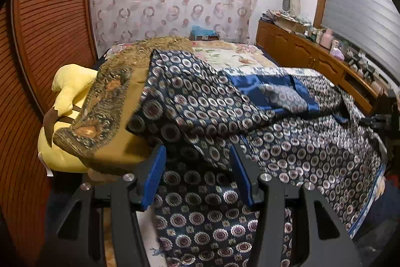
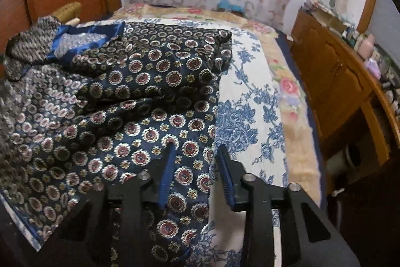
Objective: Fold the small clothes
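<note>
Tilting down over the patterned garment (image 1: 287,137), left tool (image 1: 197,167) and right tool (image 2: 195,167) gape, unclamped.

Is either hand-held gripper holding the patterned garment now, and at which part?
No hold shows. The left hand-held gripper stands open over the patterned garment. The right hand-held gripper stands apart over its edge; pads do not press it.

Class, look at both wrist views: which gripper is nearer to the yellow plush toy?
Left. The left gripper sits over the patterned navy garment with the yellow plush toy close beside it. The right gripper works the garment's opposite edge, where no toy shows.
</note>
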`<state>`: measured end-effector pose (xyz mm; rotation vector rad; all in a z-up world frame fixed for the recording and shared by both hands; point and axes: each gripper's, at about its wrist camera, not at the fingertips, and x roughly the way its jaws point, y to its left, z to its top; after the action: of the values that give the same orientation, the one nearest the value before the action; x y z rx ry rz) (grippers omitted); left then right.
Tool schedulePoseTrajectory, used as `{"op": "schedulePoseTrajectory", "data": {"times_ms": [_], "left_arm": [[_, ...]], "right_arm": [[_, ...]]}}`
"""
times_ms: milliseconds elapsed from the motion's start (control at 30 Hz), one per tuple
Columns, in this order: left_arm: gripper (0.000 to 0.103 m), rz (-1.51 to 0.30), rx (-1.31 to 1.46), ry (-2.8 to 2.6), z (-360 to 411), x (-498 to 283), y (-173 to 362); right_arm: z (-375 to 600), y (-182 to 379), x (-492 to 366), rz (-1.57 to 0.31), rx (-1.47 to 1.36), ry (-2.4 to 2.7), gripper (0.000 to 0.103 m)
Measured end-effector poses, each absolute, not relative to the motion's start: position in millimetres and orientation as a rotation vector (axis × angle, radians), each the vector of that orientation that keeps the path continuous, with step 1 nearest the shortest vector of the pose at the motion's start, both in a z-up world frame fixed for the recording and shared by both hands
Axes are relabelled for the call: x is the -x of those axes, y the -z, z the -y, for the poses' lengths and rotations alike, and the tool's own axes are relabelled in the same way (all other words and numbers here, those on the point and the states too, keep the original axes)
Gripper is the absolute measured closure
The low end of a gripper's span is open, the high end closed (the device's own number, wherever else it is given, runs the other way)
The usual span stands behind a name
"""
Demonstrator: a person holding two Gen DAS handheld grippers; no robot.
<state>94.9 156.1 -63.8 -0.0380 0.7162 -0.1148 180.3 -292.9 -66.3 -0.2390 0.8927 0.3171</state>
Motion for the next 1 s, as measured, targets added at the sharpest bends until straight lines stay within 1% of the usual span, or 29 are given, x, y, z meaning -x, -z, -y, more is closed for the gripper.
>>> {"op": "schedulePoseTrajectory", "data": {"times_ms": [33,100,233,333,500,533,567,600,633,700,1000], "left_arm": [[0.051,-0.712,0.033,0.117,-153.5,-93.3,65.7],[0.051,-0.705,0.035,0.117,-152.1,-90.9,68.0],[0.051,-0.659,0.022,0.100,-148.9,-81.7,66.3],[0.051,-0.650,0.030,0.088,-150.9,-79.5,63.1],[0.051,-0.652,0.047,0.071,-158.9,-82.5,59.5],[0.051,-0.652,0.049,0.068,-160.1,-83.7,58.5],[0.051,-0.651,0.049,0.065,-161.5,-85.5,56.6],[0.051,-0.649,0.047,0.061,-161.8,-86.3,55.7],[0.051,-0.648,0.044,0.057,-161.3,-87.9,54.2],[0.051,-0.643,0.036,0.052,-161.2,-93.2,49.7],[0.051,-0.628,-0.020,0.014,-161.5,-130.8,30.5]], "right_arm": [[291.5,66.1,-179.2,-0.890,0.247,-0.328,0.096],[288.3,65.7,-175.7,-0.883,0.269,-0.346,0.102],[299.6,59.5,-165.8,-0.850,0.278,-0.310,0.103],[317.5,55.6,-162.8,-0.856,0.231,-0.286,0.103],[317.6,46.3,-163.7,-0.839,0.219,-0.297,0.103],[316.4,44.5,-164.1,-0.834,0.215,-0.302,0.099],[314.8,41.9,-166.0,-0.828,0.215,-0.300,0.098],[312.4,40.0,-168.8,-0.823,0.221,-0.294,0.091],[309.9,37.2,-171.6,-0.815,0.223,-0.290,0.076],[303.5,31.8,-177.3,-0.801,0.217,-0.300,0.060],[260.2,20.8,-215.2,-0.784,0.249,-0.349,0.059]]}}
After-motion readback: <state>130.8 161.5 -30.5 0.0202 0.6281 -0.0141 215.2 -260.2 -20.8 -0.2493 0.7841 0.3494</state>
